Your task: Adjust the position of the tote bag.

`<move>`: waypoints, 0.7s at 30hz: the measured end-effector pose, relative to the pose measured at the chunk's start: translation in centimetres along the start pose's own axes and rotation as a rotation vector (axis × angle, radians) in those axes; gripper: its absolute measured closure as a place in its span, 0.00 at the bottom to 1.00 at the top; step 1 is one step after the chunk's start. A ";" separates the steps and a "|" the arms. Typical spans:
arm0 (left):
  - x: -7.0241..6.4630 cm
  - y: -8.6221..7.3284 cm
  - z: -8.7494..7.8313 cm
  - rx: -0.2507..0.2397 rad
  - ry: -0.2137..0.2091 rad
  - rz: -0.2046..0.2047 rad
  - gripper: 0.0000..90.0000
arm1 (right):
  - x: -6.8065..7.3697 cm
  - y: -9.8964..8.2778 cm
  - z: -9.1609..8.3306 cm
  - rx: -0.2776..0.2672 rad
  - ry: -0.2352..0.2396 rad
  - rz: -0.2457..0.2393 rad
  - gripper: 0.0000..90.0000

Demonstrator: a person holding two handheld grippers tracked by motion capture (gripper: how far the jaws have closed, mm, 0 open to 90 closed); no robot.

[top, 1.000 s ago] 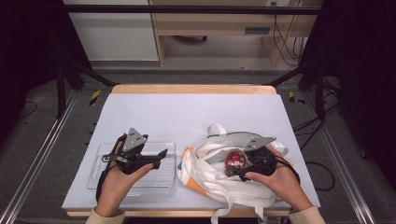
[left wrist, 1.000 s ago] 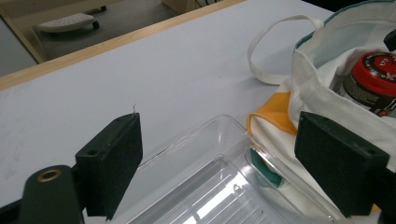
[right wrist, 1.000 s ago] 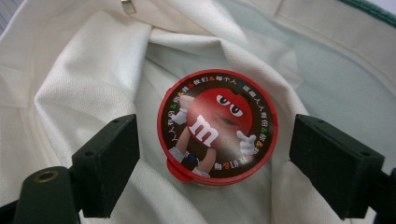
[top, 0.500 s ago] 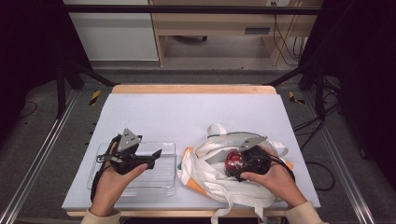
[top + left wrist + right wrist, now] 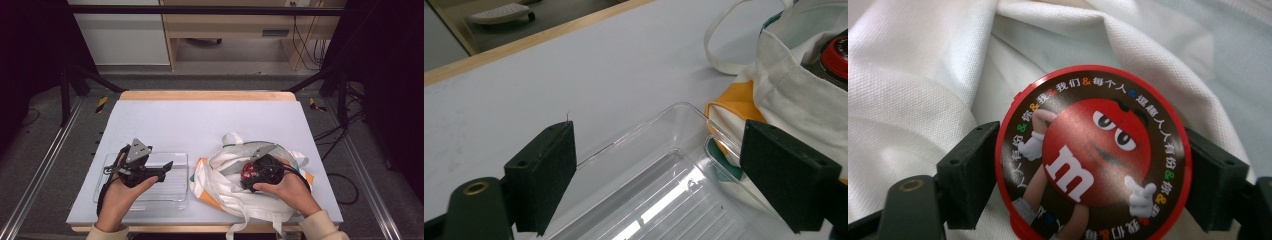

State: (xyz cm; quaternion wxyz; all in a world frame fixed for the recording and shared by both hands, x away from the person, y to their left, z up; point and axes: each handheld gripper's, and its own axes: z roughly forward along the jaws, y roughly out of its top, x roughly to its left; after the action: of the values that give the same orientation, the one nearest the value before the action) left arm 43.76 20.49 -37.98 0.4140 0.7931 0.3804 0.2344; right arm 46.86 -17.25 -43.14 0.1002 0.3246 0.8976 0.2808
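Now closing: right gripper point(image 5: 1088, 175) jaws narrowing around red candy tin point(image 5: 1093, 155) at frame centre, pads meeting its rim inside white tote bag point(image 5: 225, 185). Hovering wide apart over clear tray point(image 5: 170, 192), lower left: left gripper point(image 5: 162, 170). Likely gripping for lift-out.

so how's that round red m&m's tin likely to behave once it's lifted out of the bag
The M&M's tin looks rigid, so it shouldn't deform between the right gripper jaws. Its glossy round rim may slip or twist. Set on edge, it would probably roll.
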 end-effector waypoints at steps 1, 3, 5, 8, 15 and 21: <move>0.0 0.0 0.0 0.000 0.000 0.001 0.17 | 0.0 0.0 0.0 0.001 -0.006 0.000 0.25; 0.1 0.0 0.0 0.002 0.001 0.003 0.17 | -0.1 0.0 0.0 -0.003 -0.012 0.008 0.28; 0.1 -0.1 0.0 0.003 0.003 0.001 0.17 | 0.0 0.0 0.0 -0.003 -0.014 0.008 0.28; 0.2 -0.1 0.0 0.002 0.003 0.001 0.17 | 0.0 0.0 0.0 -0.004 -0.022 0.001 0.28; 0.4 -0.1 -0.1 0.003 0.005 -0.001 0.17 | 0.2 0.1 -0.1 0.003 -0.033 0.003 0.28; 0.4 -0.1 -0.2 0.003 0.006 -0.005 0.17 | 0.4 0.1 -0.2 0.006 -0.039 0.009 0.29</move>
State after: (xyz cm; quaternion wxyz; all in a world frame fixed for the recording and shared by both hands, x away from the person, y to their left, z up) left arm 43.82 20.92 -37.92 0.4123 0.7921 0.3840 0.2351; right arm 46.56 -17.06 -42.96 0.1154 0.3346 0.8949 0.2719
